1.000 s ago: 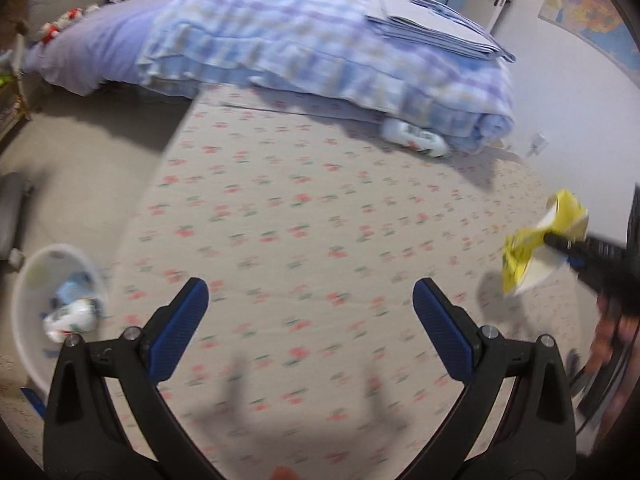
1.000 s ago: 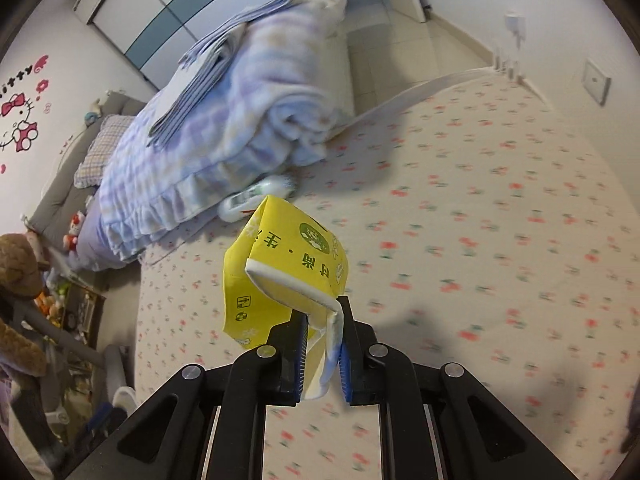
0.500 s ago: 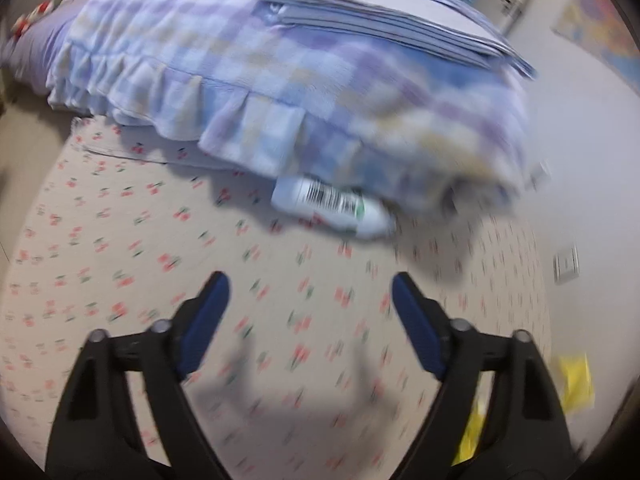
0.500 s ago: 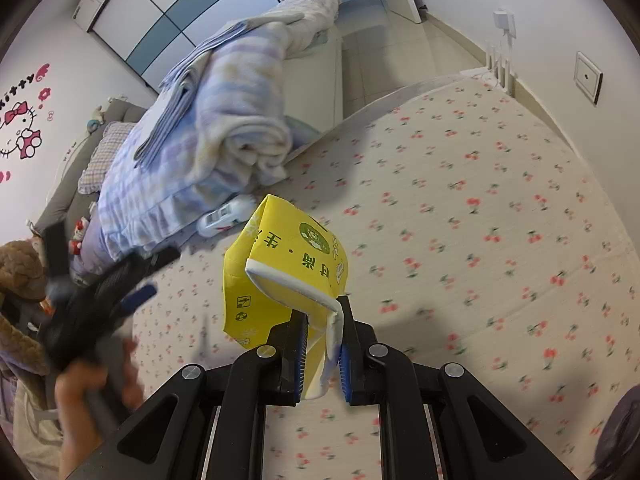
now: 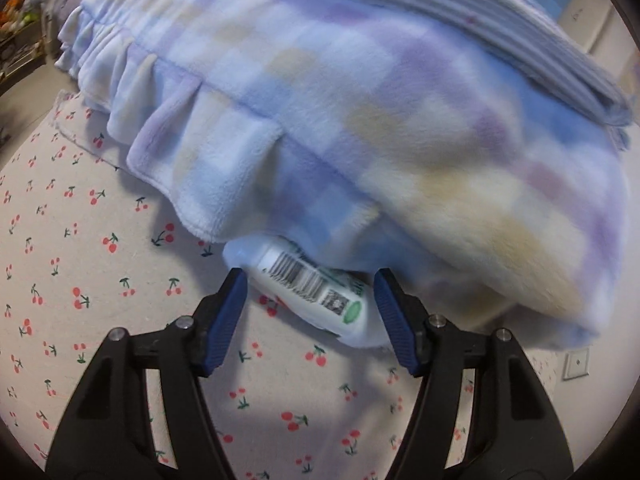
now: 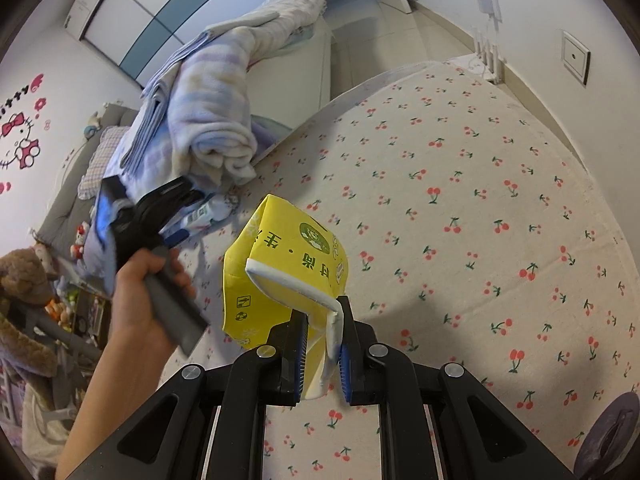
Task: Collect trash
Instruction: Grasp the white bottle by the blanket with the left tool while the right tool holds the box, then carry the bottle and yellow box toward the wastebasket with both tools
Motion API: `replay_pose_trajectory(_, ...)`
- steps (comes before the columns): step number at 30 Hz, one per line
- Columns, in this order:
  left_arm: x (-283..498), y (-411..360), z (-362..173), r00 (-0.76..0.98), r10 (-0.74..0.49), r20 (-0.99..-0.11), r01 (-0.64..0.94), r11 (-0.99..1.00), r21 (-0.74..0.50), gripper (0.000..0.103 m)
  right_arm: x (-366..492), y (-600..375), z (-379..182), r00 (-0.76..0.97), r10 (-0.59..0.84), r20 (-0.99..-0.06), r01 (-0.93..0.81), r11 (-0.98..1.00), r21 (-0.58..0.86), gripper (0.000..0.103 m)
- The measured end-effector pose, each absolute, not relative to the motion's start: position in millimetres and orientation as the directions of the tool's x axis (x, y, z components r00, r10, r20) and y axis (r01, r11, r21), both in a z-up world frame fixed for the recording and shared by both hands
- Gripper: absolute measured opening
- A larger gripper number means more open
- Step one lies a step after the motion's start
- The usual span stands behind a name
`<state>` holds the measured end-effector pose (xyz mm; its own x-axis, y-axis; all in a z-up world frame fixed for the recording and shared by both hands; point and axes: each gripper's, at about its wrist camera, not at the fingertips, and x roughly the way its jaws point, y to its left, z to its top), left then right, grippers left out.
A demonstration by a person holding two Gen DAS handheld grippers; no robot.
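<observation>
A white plastic bottle [image 5: 316, 292] with a barcode label lies on the cherry-print rug [image 5: 80, 280], its far side tucked under the edge of a checked blanket [image 5: 360, 100]. My left gripper [image 5: 310, 276] straddles the bottle. Its jaws are closing with the bottle between the blue pads [image 5: 228, 312], and no firm press shows. The right wrist view shows this gripper [image 6: 176, 200] held by a hand [image 6: 140, 292] at the blanket's foot. My right gripper [image 6: 323, 320] is shut on the white rim of a crumpled yellow carton [image 6: 288, 264], held above the rug.
The blanket pile overhangs the rug just beyond the bottle. A wall socket [image 5: 576, 364] sits low at the right. Plush toys [image 6: 24, 276] crowd the left edge, and a dark round object [image 6: 612, 436] lies at the lower right.
The left gripper swept across the rug to the bottle by the blanket and narrowed its jaws around it. The right gripper drifted slightly, still holding the yellow carton.
</observation>
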<state>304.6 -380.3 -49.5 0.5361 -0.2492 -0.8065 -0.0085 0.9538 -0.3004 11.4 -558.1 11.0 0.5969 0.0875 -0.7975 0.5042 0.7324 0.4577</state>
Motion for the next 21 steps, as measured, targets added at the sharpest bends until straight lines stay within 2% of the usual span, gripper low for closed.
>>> replay_pose_trajectory(2,305.5,-378.1,-54.7,0.53,-0.242,-0.813,-0.023,0.954,-0.299,0.067,11.5,-553.2,12.6,0.594,0.088,-0.799,0.491,0.748,0.448,0.014)
replay_pose_trajectory(4,305.0,-377.7,-62.9,0.494,-0.219,-0.841,-0.042,0.961,-0.274,0.058,12.0,-550.9,12.8,0.592,0.086,-0.801,0.488,0.752,0.442,0.014)
replay_pose_trajectory(5,300.9,-374.5,-65.2,0.492,-0.218,-0.843,-0.041,0.961,-0.273,0.049,12.4,-550.7,12.2,0.591,0.09,-0.802,0.489,0.75,0.444,0.014)
replay_pose_trajectory(9,287.9,-369.3,-65.3,0.487,-0.211,-0.848,0.003,0.971,-0.24,0.042,14.3,-547.4,9.9,0.586,0.117,-0.802,0.492,0.734,0.467,0.014)
replay_pose_trajectory(21,220.7,-293.6,-58.6,0.425,-0.293,-0.857,0.139,0.956,-0.258,0.04,12.4,-519.0,20.4,0.576,0.118,-0.809,0.469,0.762,0.446,0.014)
